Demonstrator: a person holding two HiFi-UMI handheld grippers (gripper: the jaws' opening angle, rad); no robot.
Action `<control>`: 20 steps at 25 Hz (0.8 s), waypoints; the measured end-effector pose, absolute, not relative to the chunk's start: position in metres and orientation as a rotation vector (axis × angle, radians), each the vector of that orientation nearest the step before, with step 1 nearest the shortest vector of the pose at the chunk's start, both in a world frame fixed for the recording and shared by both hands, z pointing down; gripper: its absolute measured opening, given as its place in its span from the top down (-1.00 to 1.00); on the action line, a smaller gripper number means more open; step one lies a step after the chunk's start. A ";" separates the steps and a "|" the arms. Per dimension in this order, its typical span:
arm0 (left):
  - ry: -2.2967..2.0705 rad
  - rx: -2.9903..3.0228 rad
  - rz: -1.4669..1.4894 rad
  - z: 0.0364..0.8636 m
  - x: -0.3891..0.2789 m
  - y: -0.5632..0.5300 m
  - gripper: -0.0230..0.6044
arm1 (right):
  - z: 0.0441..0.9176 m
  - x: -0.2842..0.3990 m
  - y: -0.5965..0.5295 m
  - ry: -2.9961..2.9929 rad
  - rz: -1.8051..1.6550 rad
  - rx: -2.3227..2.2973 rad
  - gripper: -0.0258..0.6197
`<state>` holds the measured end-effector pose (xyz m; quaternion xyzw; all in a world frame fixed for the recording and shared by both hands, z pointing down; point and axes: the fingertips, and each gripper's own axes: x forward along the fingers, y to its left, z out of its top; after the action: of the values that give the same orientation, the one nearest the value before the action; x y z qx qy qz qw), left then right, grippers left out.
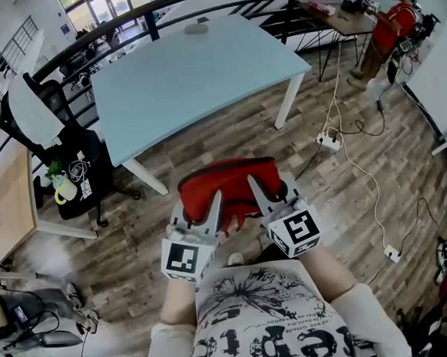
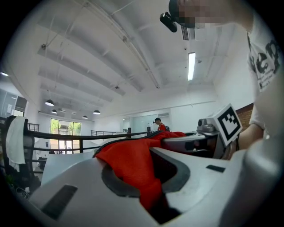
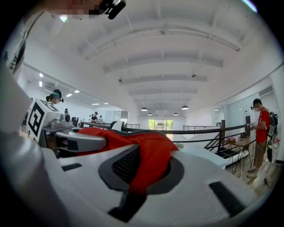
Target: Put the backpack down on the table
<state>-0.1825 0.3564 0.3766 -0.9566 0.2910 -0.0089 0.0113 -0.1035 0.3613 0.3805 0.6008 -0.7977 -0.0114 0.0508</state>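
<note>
Your left gripper had its jaws nearly closed on red fabric of the backpack, which hung over the floor, short of the table. Your right gripper pinched it likewise. The carry looked underway. Next you'd need to reach the tabletop, lower and release. The backpack's contents didn't show.

Red backpack; pale blue table

Head view overhead; gripper views level, sharing backpack.
</note>
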 end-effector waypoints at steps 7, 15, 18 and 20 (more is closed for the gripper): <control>1.015 -2.938 -0.044 0.379 -0.168 0.294 0.76 | 0.388 -0.089 0.294 -2.497 -0.027 1.749 0.83; 1.229 -2.850 -0.047 0.374 -0.111 0.209 0.76 | 0.385 -0.033 0.198 -2.633 -0.065 1.573 0.83; 1.296 -2.800 -0.016 0.363 -0.082 0.177 0.76 | 0.371 -0.005 0.162 -2.684 -0.094 1.504 0.83; 1.348 -2.756 0.011 0.352 -0.065 0.158 0.76 | 0.359 0.012 0.140 -2.721 -0.135 1.447 0.83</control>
<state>-0.0645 0.1579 0.3519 -0.8976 0.4392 0.0036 0.0367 0.0119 0.1400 0.3595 0.4689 -0.8817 -0.0439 0.0282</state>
